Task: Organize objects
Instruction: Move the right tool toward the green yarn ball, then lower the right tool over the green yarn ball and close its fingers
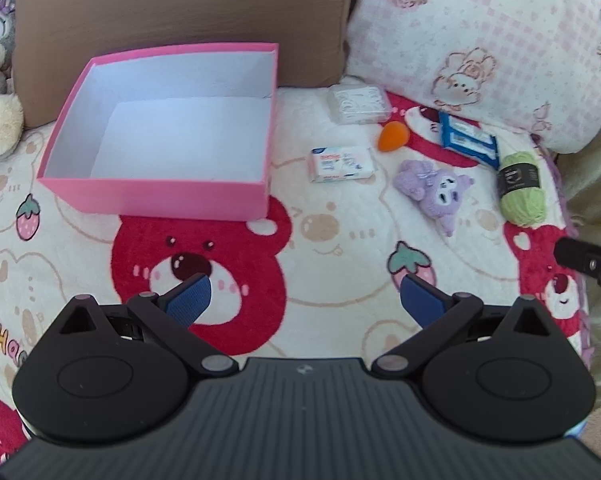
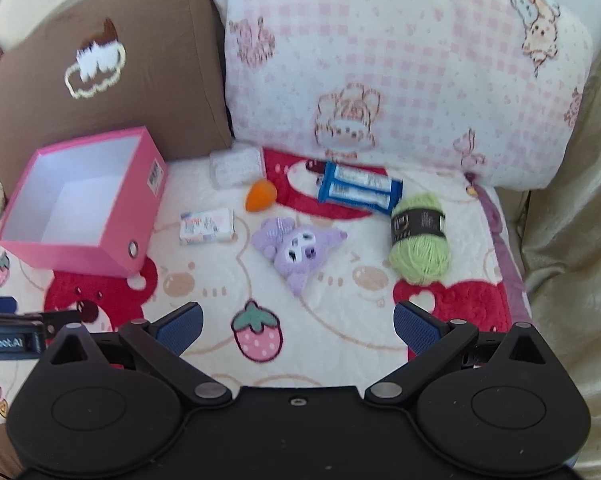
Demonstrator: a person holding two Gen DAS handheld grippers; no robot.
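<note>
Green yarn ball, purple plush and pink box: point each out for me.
green yarn ball (image 2: 420, 236), right wrist view, on its black paper band.
purple plush (image 2: 296, 250), right wrist view, on its white face.
pink box (image 1: 156, 198), left wrist view, on its near outer wall.

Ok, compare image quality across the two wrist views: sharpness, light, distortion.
Left wrist: sharp, evenly lit, the pink box bowed by the fisheye. Right wrist: softer, slight motion blur on the purple plush and green yarn, black vignette in the corners.

pink box (image 1: 156, 196), small items (image 1: 342, 164), spread fingers (image 1: 192, 300)
</note>
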